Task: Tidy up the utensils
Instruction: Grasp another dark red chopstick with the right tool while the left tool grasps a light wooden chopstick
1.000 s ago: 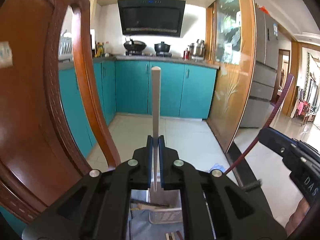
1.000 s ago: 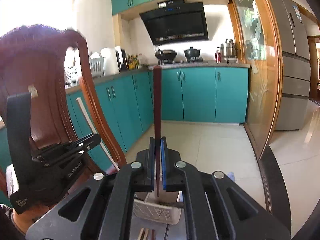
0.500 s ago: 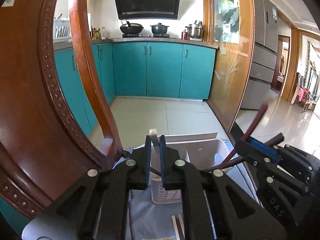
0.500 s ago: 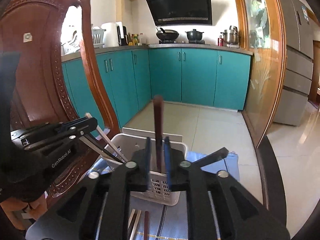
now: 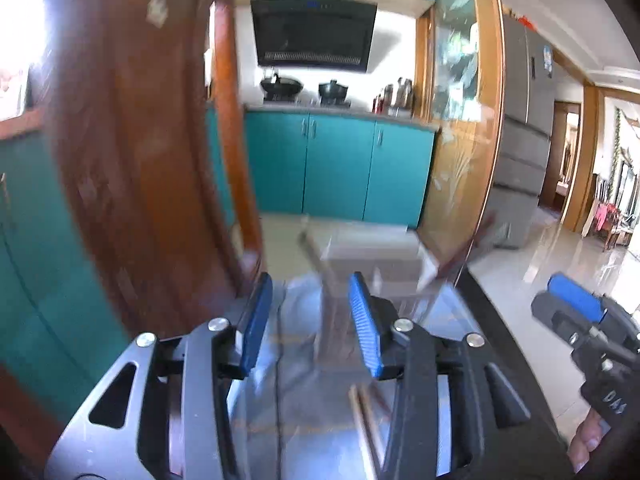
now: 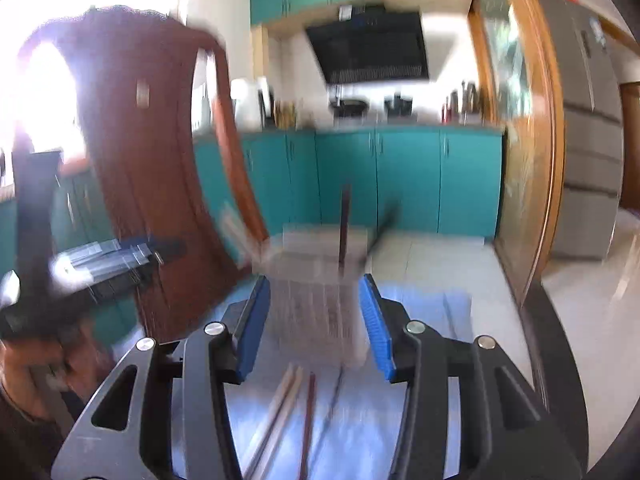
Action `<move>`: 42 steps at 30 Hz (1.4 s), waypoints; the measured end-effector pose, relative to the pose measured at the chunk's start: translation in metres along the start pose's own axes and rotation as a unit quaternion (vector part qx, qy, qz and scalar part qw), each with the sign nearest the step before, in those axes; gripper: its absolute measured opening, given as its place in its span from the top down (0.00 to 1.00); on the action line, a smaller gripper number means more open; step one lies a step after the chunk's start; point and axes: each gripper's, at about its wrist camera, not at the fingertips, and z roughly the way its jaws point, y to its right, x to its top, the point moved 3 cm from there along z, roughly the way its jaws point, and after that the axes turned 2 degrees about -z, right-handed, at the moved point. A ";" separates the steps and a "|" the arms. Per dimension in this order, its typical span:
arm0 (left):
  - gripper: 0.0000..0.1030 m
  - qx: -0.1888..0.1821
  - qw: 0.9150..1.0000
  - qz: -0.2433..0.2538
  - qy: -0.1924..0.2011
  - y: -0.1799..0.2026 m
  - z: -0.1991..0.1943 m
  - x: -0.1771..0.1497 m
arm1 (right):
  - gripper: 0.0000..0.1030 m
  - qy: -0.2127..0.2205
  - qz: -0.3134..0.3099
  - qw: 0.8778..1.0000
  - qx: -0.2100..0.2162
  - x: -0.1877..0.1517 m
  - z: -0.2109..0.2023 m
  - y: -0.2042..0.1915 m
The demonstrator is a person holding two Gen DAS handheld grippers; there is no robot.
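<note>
Both of my grippers have just been opening, and nothing is between the pads now. My left gripper (image 5: 308,316) stands partly open and empty; my right gripper (image 6: 314,320) likewise.

The white slotted plastic utensil basket (image 6: 316,300) sits on the blue-grey table mat (image 6: 424,308), just ahead of both grippers. A dark reddish-brown chopstick (image 6: 344,228) stands upright in it; a pale wooden chopstick (image 5: 314,256) leans at its left side. Frames are blurred, so detail is poor.

More loose chopsticks (image 6: 288,412), pale and dark, lie flat on the mat, near me and below the right gripper.

Handling, my judgement: thin, stiff, light sticks, smooth and likely to roll or pivot. I would grip near mid-length, pads square across the shaft.

Pose: both grippers point forward and slightly down toward the basket, side by side. The carved brown wooden chair back (image 5: 132,160) stands close on the left.
</note>
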 end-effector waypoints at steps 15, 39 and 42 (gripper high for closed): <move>0.62 -0.005 0.984 -0.030 -0.178 -0.019 0.034 -0.105 | 0.69 -0.276 0.001 0.961 -0.022 -0.115 0.099 -0.016; 0.64 -0.059 0.965 -0.004 -0.255 0.022 0.063 -0.141 | 0.92 -0.262 0.133 0.954 -0.064 -0.129 0.071 0.033; 0.65 -0.069 0.959 0.014 -0.274 0.036 0.069 -0.155 | 0.91 -0.261 0.127 0.955 -0.064 -0.129 0.069 0.032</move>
